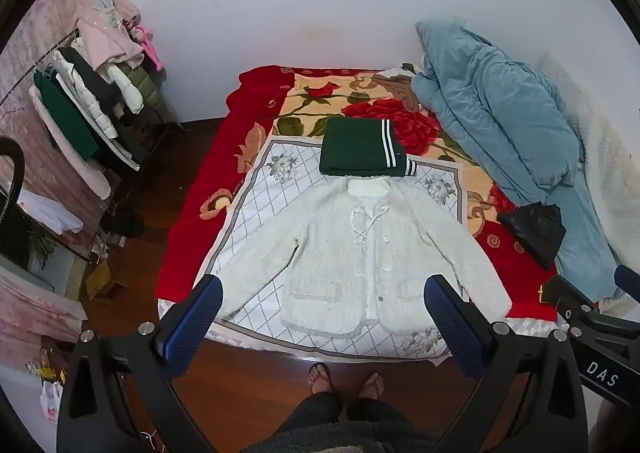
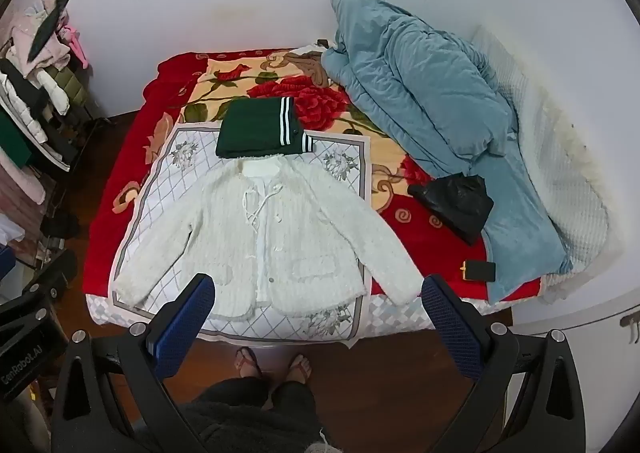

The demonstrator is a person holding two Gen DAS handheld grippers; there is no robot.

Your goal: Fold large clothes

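White walls close off the far side of a bedroom with a dark wooden floor (image 1: pixel 248 381), where the bed (image 1: pixel 188 237) fills the middle under a red rose-patterned blanket (image 1: pixel 400 121). Rumpled along its right side lies a blue quilt (image 1: pixel 500 113), leaving the left and middle of the bed open. At the left wall a clothes rack (image 1: pixel 100 93) hangs full of garments. Over the near half of the bed a white cloth with a grey lattice and flower print (image 1: pixel 256 213) is spread, its near edge hanging over the bed's near edge.

On that cloth the white fuzzy cardigan (image 1: pixel 360 253) lies flat and front up, collar toward the far side, both sleeves angled out to left and right, a drawstring tied at the chest, two patch pockets near the hem. Just past its collar sits a folded dark green garment with white stripes (image 1: pixel 360 149). Right of the cardigan a black plastic bag (image 1: pixel 536 229) rests against the quilt, and nearer still a dark phone (image 2: pixel 480 271) lies on the blanket.

Both the left gripper (image 1: pixel 324 317) and the right gripper (image 2: pixel 316 313) hang above the bed's near edge with blue-padded fingers spread wide, holding nothing. "DAS" reads on the right gripper's body in the left view; "CenRobot.AI" on the left gripper's in the right view.
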